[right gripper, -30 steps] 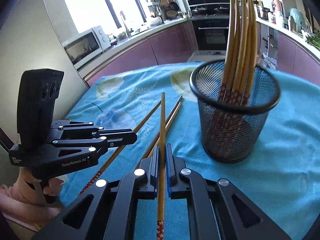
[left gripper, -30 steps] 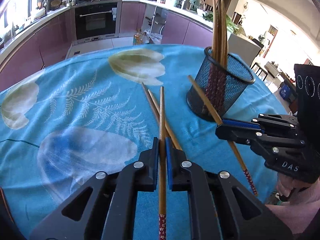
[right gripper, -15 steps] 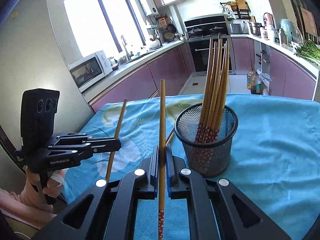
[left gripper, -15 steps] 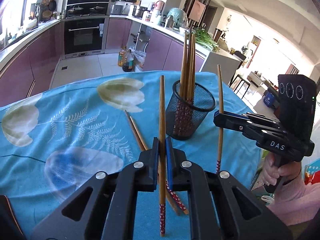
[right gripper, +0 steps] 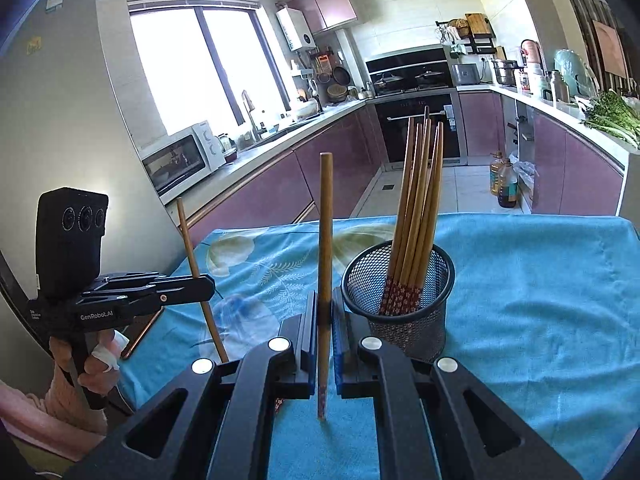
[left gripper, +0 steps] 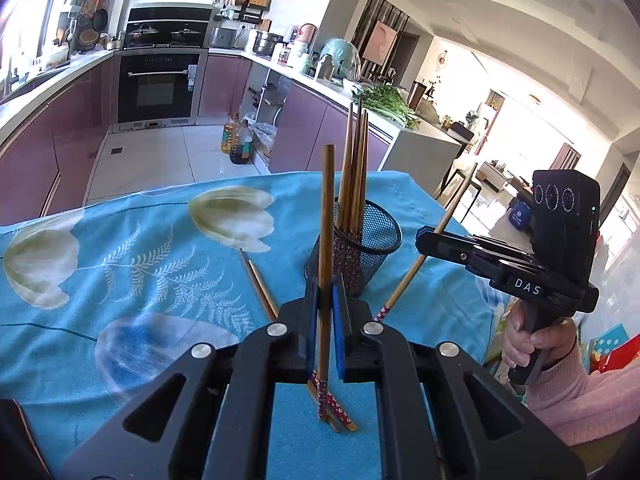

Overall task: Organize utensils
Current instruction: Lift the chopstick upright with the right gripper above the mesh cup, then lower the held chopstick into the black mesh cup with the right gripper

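Note:
My left gripper [left gripper: 325, 294] is shut on one wooden chopstick [left gripper: 327, 216], held nearly upright above the teal cloth. My right gripper [right gripper: 325, 310] is shut on another chopstick [right gripper: 325, 220], also upright. The black mesh cup [left gripper: 382, 250] stands just beyond both, with several chopsticks [left gripper: 355, 168] leaning in it. In the left wrist view the right gripper [left gripper: 424, 240] hangs right of the cup, its chopstick [left gripper: 454, 214] slanted. In the right wrist view the left gripper [right gripper: 208, 286] is left of the mesh cup [right gripper: 430, 320] with its chopstick [right gripper: 191, 246]. Two loose chopsticks [left gripper: 260, 284] lie on the cloth.
The table [left gripper: 120, 264] wears a teal flowered cloth; its far edge lies just behind the cup and its right edge near the person's hand [left gripper: 532, 344]. A dark flat object [right gripper: 140, 336] lies at the table's left edge. Purple kitchen cabinets stand beyond.
Both grippers have risen from the cloth with their chopsticks, which now stand much more upright. The cup looks smaller and farther below. The two loose chopsticks stayed on the cloth.

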The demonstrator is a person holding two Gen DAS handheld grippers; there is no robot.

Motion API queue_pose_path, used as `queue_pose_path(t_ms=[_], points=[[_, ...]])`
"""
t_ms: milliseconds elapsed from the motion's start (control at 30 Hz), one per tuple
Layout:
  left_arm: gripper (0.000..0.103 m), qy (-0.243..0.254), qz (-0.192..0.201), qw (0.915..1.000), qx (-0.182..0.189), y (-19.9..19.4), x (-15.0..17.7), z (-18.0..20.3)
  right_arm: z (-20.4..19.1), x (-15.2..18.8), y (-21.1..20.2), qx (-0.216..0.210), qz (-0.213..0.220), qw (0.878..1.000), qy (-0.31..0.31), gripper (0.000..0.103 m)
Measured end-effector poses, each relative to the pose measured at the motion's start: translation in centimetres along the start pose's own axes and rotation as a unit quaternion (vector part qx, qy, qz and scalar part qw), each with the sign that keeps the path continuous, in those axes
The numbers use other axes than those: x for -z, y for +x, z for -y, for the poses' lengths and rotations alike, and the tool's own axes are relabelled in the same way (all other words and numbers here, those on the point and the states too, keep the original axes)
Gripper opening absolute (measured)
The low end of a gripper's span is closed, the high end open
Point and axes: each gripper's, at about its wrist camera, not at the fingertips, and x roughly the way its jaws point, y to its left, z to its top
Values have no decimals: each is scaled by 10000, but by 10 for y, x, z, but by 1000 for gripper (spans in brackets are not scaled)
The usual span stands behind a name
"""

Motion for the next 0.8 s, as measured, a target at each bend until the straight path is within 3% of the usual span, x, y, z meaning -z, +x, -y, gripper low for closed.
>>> queue_pose_path(t_ms=[800], points=[[8, 112, 368, 9990, 231, 6, -34, 16, -4, -22, -13, 64, 390, 9989, -238, 6]])
